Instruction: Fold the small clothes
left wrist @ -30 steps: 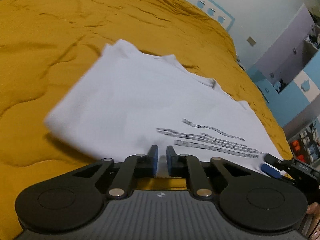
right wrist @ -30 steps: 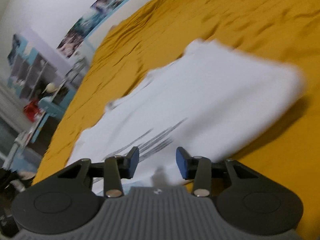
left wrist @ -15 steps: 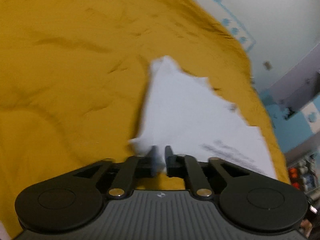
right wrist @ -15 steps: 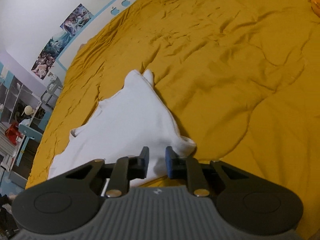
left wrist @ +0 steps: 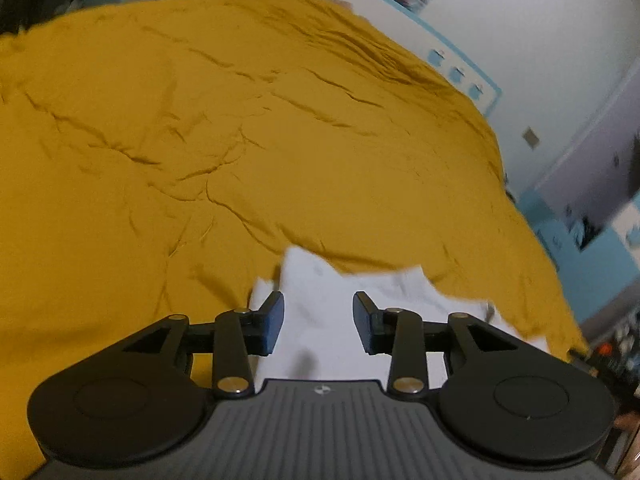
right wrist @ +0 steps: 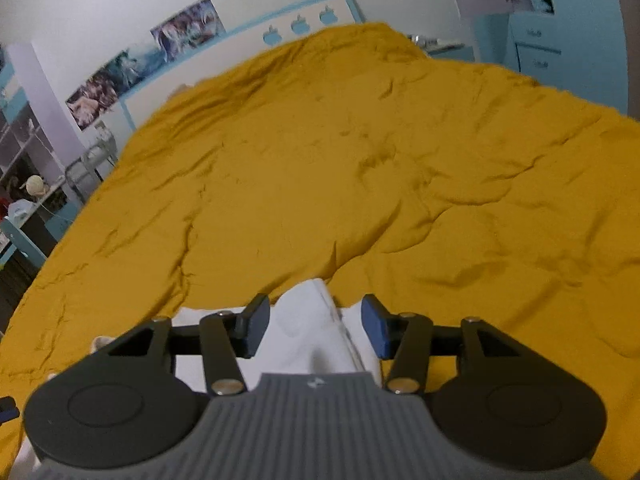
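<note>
A white T-shirt [left wrist: 316,280] lies bunched on the yellow quilt [left wrist: 240,152], close under both grippers. In the left wrist view my left gripper [left wrist: 319,322] hangs just over the shirt's near edge. Its jaws are opening, the cloth shows in the gap, and the blue pads [left wrist: 272,320] do not press on it. In the right wrist view a raised fold of the T-shirt [right wrist: 304,308] sits between the fingers of my right gripper [right wrist: 314,330]. Its jaws are opening too, and both pads stand off the cloth. Most of the shirt is hidden beneath the gripper bodies.
The wrinkled quilt [right wrist: 360,168] covers the whole bed ahead. A white and blue headboard [right wrist: 296,20] and wall posters [right wrist: 140,64] stand behind it. Shelves and a desk [right wrist: 28,200] line the bed's left side, and blue cabinets [right wrist: 536,48] stand at the far right.
Both grippers swept across the bed with the shirt's edge nipped between them. Their jaws have since spread and let the cloth go. The printed front no longer shows.
</note>
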`<move>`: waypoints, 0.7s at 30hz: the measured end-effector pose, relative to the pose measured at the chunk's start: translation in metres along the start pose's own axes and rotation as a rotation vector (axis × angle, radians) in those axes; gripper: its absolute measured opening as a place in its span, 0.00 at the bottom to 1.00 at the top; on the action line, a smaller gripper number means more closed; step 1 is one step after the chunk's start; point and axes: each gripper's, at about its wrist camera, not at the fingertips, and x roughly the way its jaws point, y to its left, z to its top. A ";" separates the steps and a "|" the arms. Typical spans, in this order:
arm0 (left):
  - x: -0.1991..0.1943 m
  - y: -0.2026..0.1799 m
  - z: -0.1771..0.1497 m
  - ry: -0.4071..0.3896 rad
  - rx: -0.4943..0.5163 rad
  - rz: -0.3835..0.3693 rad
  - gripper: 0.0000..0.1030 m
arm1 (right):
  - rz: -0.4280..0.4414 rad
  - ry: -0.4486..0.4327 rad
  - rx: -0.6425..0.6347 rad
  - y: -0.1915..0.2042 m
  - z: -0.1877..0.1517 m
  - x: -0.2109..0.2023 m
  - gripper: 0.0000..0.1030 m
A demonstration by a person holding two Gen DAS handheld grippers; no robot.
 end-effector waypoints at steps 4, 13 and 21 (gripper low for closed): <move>0.021 0.007 0.003 0.011 -0.015 0.028 0.41 | -0.020 0.030 -0.028 0.002 0.000 0.031 0.46; 0.044 0.010 0.002 0.028 0.004 0.046 0.09 | -0.060 0.053 -0.136 0.013 -0.010 0.049 0.09; 0.061 0.011 -0.004 0.047 0.065 0.160 0.11 | -0.128 0.067 -0.128 0.009 -0.020 0.062 0.07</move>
